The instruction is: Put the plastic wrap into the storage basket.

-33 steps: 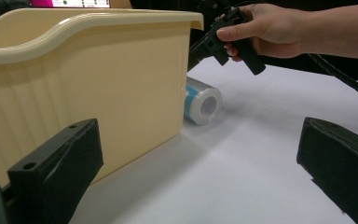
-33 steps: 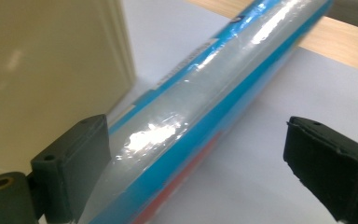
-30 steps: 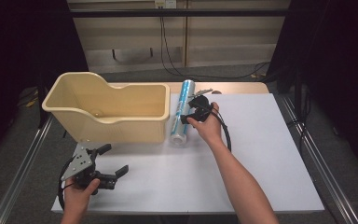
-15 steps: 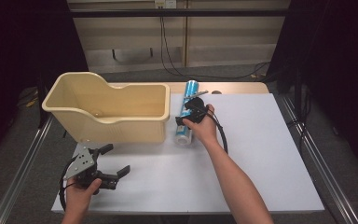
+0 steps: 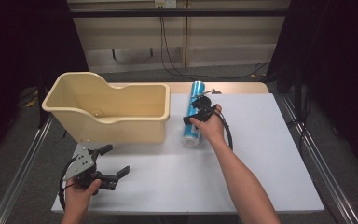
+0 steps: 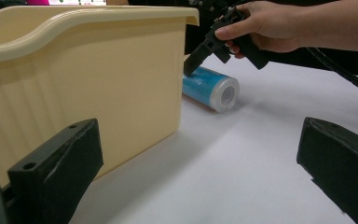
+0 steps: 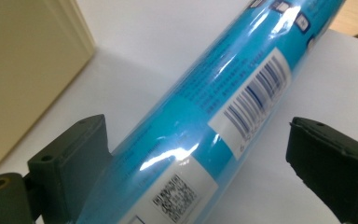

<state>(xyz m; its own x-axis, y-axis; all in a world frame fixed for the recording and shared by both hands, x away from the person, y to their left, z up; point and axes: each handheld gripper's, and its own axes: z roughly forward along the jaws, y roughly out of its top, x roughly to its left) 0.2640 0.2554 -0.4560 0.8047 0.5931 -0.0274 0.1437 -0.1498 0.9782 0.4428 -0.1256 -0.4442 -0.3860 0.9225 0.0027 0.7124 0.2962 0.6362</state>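
A blue plastic-wrapped roll (image 5: 193,132) lies on the white table beside the right end of a beige bin (image 5: 121,128). My right gripper (image 5: 195,113) is open and straddles the middle of the roll. In the right gripper view the roll (image 7: 205,112) runs between the two jaws of the right gripper (image 7: 200,140), with a gap at the right jaw. My left gripper (image 5: 116,159) is open near the table's front left with nothing between its jaws. The left gripper view shows the left gripper (image 6: 196,172), the bin (image 6: 74,70), the roll's end (image 6: 223,93) and the right gripper (image 6: 200,51).
The white sheet (image 5: 270,154) covers the table between metal rails (image 5: 23,163) at both sides. A cable (image 5: 226,133) trails from the right gripper over the wrist. Bare wood (image 5: 237,87) shows at the table's back edge. Dark floor lies beyond.
The right hand has shifted slightly toward the bin and nearer along the roll, settling its jaws around it. The left gripper has barely moved.
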